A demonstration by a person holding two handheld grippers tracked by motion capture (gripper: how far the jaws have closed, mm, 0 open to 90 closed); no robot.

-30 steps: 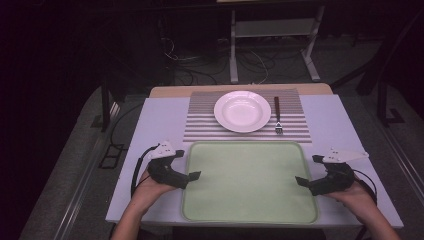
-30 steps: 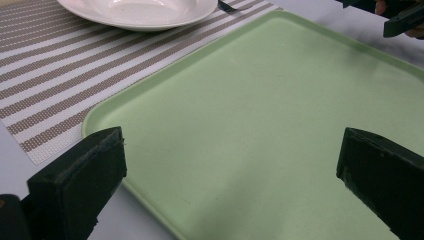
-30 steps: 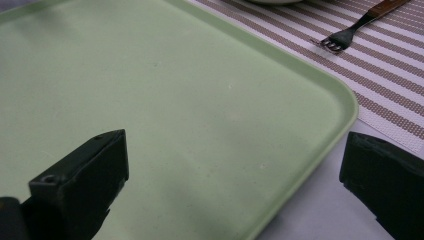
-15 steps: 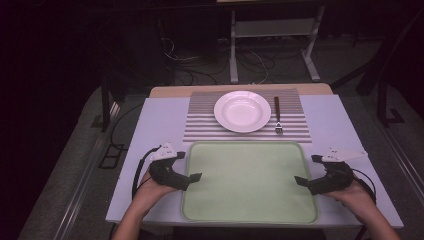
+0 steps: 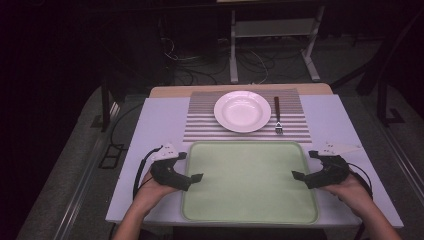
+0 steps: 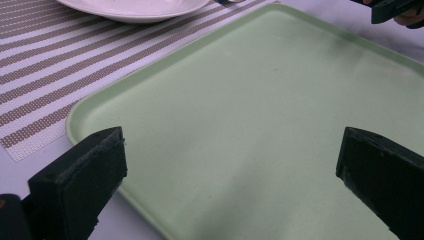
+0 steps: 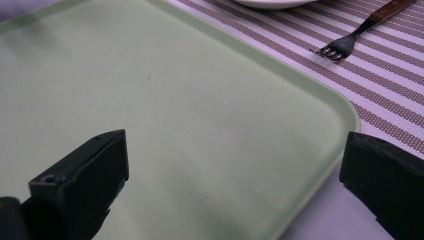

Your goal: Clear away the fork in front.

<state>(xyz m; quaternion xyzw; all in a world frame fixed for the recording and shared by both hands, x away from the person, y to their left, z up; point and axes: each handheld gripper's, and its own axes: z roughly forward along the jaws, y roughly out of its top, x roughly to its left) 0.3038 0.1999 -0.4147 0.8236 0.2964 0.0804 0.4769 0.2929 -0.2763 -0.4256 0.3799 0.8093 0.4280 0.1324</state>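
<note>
High view: grippers [image 5: 186, 167] [image 5: 303, 165] flanking tray [image 5: 250, 215]

tray [image 5: 250, 185] lies near the person; behind it, plate [image 5: 242, 111] on placemat [image 5: 200, 122], fork [image 5: 277, 116] to its right

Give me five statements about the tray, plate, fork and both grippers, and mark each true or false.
1. The green tray has nothing on it. True.
2. The fork lies on the white plate. False: it lies beside the plate, on the striped placemat.
3. The left gripper is open. True: the left gripper view shows its jaws wide apart.
4. The right gripper is shut on the tray's edge. False: its jaws are open and grip nothing.
5. The plate sits on the tray. False: it sits on the placemat, beyond the tray.
</note>
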